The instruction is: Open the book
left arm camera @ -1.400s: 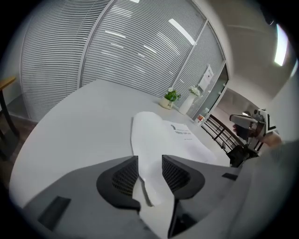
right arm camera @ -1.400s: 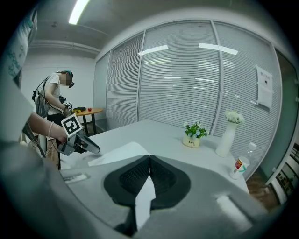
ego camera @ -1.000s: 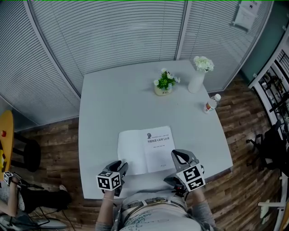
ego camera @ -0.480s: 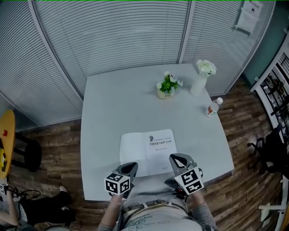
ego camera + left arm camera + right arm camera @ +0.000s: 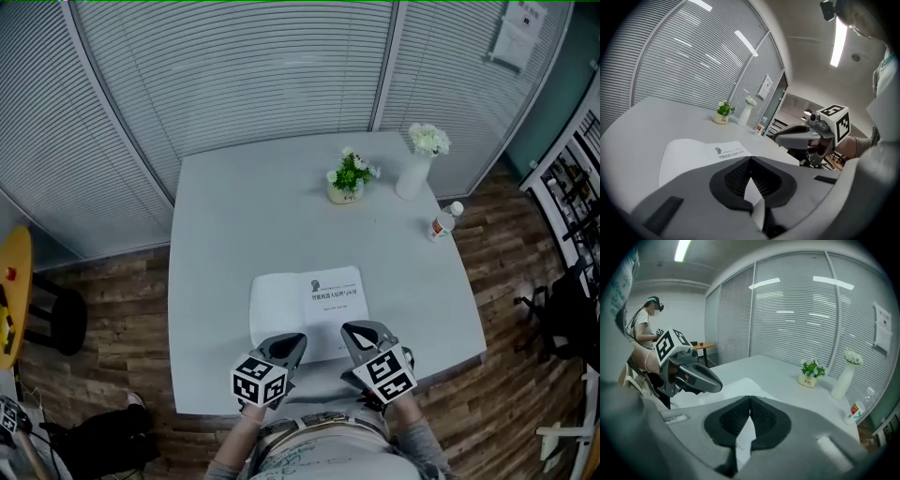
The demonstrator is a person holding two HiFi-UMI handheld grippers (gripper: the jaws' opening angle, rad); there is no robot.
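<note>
The book [image 5: 307, 305] lies open and flat near the front edge of the grey table [image 5: 234, 216], a blank page on the left and a printed title page on the right. My left gripper [image 5: 298, 343] hovers over the book's near edge, shut, with nothing seen gripped. In its own view the left gripper [image 5: 750, 159] has both jaws meeting above the page [image 5: 693, 154]. The right gripper [image 5: 347, 330] sits close beside it over the printed page, also shut and empty. From the right gripper view, the jaws [image 5: 750, 398] meet, and printed paper [image 5: 736, 387] shows below them.
A small potted plant [image 5: 349, 176], a white vase of flowers [image 5: 417, 164] and a bottle [image 5: 441, 220] stand at the far right of the table. Window blinds close off the far side. A yellow table [image 5: 9, 300] is at the left, and a person [image 5: 644, 329] stands behind.
My left gripper has moved right and up, from the table's front-left towards the middle of the book's near edge. The right gripper shifted slightly left, so both now sit close together.
</note>
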